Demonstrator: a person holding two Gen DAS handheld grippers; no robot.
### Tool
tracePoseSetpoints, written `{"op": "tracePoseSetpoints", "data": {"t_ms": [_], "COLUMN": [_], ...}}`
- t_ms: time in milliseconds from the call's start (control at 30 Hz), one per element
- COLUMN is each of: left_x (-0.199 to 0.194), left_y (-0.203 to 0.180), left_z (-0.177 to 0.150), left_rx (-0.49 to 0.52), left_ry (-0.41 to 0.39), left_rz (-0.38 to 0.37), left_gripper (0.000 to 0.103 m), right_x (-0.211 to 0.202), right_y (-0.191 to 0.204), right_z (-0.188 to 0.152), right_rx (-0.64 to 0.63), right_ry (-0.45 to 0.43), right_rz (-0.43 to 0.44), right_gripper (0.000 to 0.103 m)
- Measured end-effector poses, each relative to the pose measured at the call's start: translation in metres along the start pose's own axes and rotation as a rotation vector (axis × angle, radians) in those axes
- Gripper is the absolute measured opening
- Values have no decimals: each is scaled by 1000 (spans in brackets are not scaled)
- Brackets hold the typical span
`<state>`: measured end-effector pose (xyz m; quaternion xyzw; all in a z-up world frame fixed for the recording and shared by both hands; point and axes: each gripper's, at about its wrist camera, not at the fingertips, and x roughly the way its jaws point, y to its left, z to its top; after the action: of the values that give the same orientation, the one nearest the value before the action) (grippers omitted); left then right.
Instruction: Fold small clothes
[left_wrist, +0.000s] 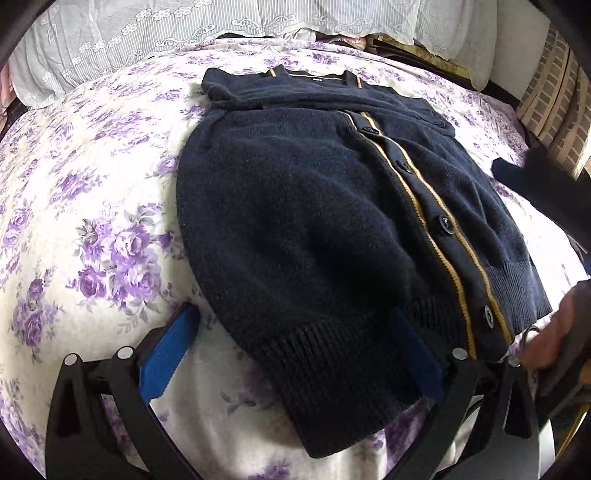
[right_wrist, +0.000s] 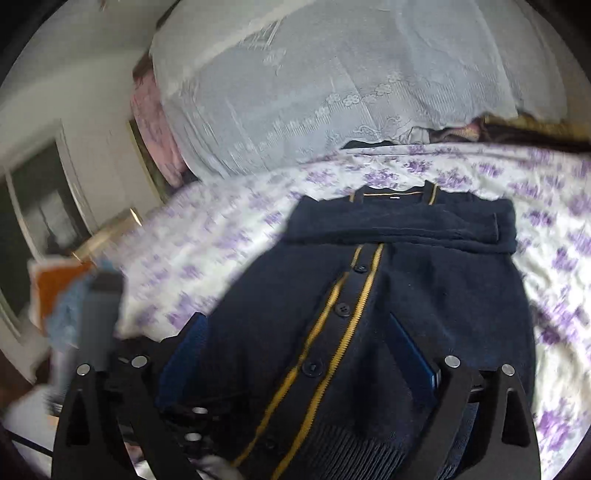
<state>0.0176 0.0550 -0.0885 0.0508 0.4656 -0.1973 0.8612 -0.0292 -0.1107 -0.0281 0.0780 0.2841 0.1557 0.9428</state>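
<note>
While both grippers hover over the hem end of the garment, nothing is gripped yet. At nine o'clock in the left wrist view lies the floral bed sheet (left_wrist: 92, 229), bare and a little rumpled; at the centre the navy cardigan (left_wrist: 314, 206) lies flat on the bed, buttoned, its collar toward twelve o'clock and a sleeve folded across the chest. The left gripper (left_wrist: 291, 354) stands at six o'clock with its jaws released and spread wide, one blue pad on the sheet side, the other over the ribbed hem (left_wrist: 332, 354), not pressing on the knit. At three to four o'clock a hand (left_wrist: 550, 332) carries the other tool. In the right wrist view the right gripper (right_wrist: 299, 354) is likewise released, jaws wide astride the gold-trimmed button placket (right_wrist: 332, 332). My judgement is that the next step is a hem-to-collar fold. The risks: a pad may catch only the top layer, so the front lifts away from the back; uneven pulls could skew the fold; and the folded sleeve may slide out as the knit drags over the soft sheet.
</note>
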Motion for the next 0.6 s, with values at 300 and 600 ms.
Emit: {"op": "tracePoseSetpoints", "data": {"t_ms": [300,600], "left_x": [-8,-29], "left_y": [1,24], "left_z": [-3,-15], "left_rx": [-18,-172], "left_ry": [3,19], "left_rz": [-8,-421], "left_gripper": [98,98], "right_x": [-16,-85], "right_y": [-30,-131], "right_z": [-6,-53], "right_rx": [102,433], "right_ry": [67,184], "right_rz": [14,123], "right_gripper": [96,96]}}
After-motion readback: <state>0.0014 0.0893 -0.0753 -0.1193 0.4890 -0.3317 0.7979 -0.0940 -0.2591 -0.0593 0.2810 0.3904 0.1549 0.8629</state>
